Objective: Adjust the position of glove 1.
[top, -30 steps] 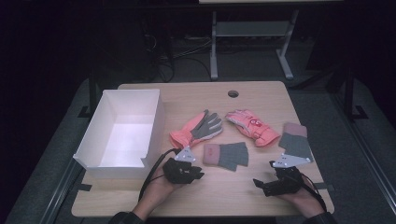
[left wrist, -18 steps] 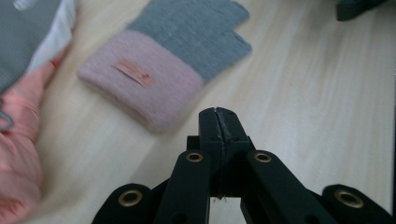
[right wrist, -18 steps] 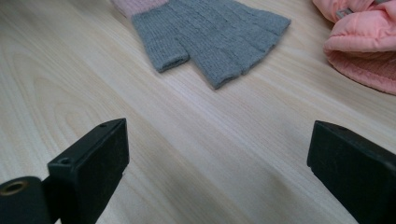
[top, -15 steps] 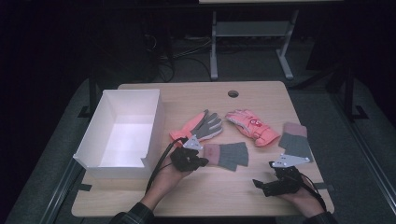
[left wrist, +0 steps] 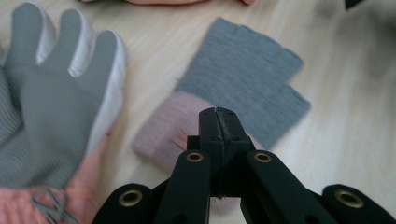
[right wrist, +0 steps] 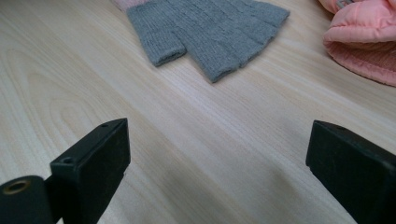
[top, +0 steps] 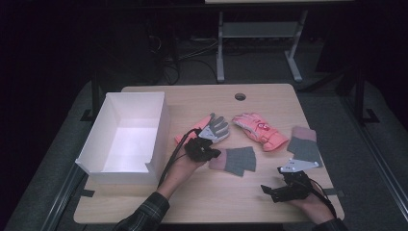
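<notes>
Left gripper [top: 204, 148] has been moving up-right across the surface [top: 202, 192] since the earlier frame, from near the box [top: 126, 132] toward the gloves, jaws closing on the way. Now it's sitting with jaws fully closed, nothing visibly pinched, tips over the pink cuff of the grey fingerless glove [left wrist: 233, 88]. That glove is lying flat just right of it, long axis running away from the jaws, cuff nearest. Right gripper [top: 281, 188] is resting farther off, jaws wide open and holding nothing. Left is the nearer one.

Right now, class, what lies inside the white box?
The white box shows a bare white floor in the high view; its near wall hides a strip of the floor just behind it.
</notes>
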Motion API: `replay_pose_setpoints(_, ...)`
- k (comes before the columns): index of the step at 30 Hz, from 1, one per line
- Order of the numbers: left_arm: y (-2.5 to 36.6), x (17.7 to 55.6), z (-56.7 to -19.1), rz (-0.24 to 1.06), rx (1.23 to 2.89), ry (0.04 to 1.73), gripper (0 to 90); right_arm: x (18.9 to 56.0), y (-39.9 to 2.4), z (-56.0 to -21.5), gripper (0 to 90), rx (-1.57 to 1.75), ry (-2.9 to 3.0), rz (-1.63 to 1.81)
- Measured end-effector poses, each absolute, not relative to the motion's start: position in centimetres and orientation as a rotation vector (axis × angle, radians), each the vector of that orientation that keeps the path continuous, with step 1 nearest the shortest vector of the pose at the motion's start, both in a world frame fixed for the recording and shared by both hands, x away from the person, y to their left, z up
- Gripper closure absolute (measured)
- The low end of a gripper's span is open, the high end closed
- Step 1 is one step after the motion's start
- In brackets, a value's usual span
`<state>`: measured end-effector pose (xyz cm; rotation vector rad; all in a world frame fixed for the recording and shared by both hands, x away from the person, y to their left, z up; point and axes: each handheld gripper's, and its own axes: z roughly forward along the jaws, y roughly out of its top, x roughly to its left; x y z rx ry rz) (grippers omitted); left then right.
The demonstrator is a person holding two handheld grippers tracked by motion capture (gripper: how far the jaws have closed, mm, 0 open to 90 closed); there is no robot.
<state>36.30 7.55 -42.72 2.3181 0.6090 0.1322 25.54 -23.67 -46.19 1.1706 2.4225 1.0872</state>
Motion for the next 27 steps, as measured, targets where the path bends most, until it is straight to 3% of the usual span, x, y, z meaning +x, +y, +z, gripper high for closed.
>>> replay_pose_setpoints(14, 6.2, 39.4, -44.3, 0.165, 2.342, 0.700, 89.7, 25.6, -23.7, -46.3, 6.0, 1.184, 2.422, 1.077)
replay_pose_setpoints(27, 6.4, 38.3, -44.4, 0.110, 2.407, 0.706, 89.7, 25.5, -23.9, -46.3, 6.1, 1.191, 2.414, 1.078)
